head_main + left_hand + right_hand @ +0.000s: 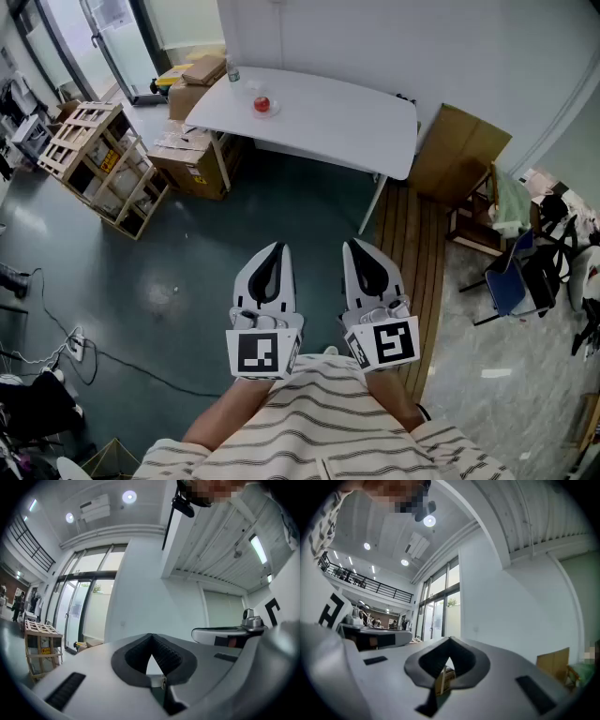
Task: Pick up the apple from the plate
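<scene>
A red apple (pixel 262 103) sits on a small plate (pixel 273 110) on the white table (pixel 337 127).

White table (pixel 328 117), cardboard boxes (pixel 192 161), wooden crate (pixel 94 161)

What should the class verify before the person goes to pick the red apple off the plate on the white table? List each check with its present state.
1. Red round apple sits on the small pale plate: ok.
2. Left tongs empty: ok, jaws together with nothing between them.
3. Right tongs empty: ok, jaws together with nothing between them.
4. Tongs open for a grasp: not ok, both are shut.
5. Tongs within reach of the apple: not ok, both are held close to the person's body, and the white rectangular table stands far off across the floor.
</scene>
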A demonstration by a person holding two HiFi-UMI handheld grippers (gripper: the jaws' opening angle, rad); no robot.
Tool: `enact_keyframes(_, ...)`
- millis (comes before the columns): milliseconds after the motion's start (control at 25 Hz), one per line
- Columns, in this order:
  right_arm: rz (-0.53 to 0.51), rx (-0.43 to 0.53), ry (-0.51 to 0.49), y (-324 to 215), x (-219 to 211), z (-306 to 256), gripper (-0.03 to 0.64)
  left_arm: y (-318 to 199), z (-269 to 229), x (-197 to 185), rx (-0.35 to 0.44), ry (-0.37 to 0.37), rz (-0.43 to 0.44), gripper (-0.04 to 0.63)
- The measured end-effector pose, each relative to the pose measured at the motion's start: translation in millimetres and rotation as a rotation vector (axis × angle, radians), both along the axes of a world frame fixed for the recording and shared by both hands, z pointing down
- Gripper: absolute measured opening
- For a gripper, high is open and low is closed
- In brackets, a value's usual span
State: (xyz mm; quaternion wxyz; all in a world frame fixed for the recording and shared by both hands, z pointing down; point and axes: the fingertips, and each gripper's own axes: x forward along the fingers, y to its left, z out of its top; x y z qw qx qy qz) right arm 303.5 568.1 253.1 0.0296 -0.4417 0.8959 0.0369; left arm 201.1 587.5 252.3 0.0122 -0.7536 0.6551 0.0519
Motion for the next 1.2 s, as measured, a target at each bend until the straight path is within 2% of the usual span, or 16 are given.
enact_keyframes(400,-0.070,0.016,-0.020,-8.5,4.0,-3.2,0.012,-7.3,0.1,9.8,-0.004,-0.004,-0.035,0.003)
enact_keyframes(800,-0.151,-0.051,-0.070,-34.9,30.5,21.0,0.012,-18.2,18.6,37.8,-0.050,-0.038,-0.119,0.003)
enact_keyframes(1040,-0.179,-0.090,-0.076,-71.2,9.1,38.3,0.012,-44.1,36.9,16.5,-0.085,-0.030,-0.150,0.003)
enact_keyframes(1200,-0.181,-0.102,-0.047,-110.0,-20.9,51.5,0.012,-85.1,49.4,-12.8,-0.089,-0.004,-0.156,0.003)
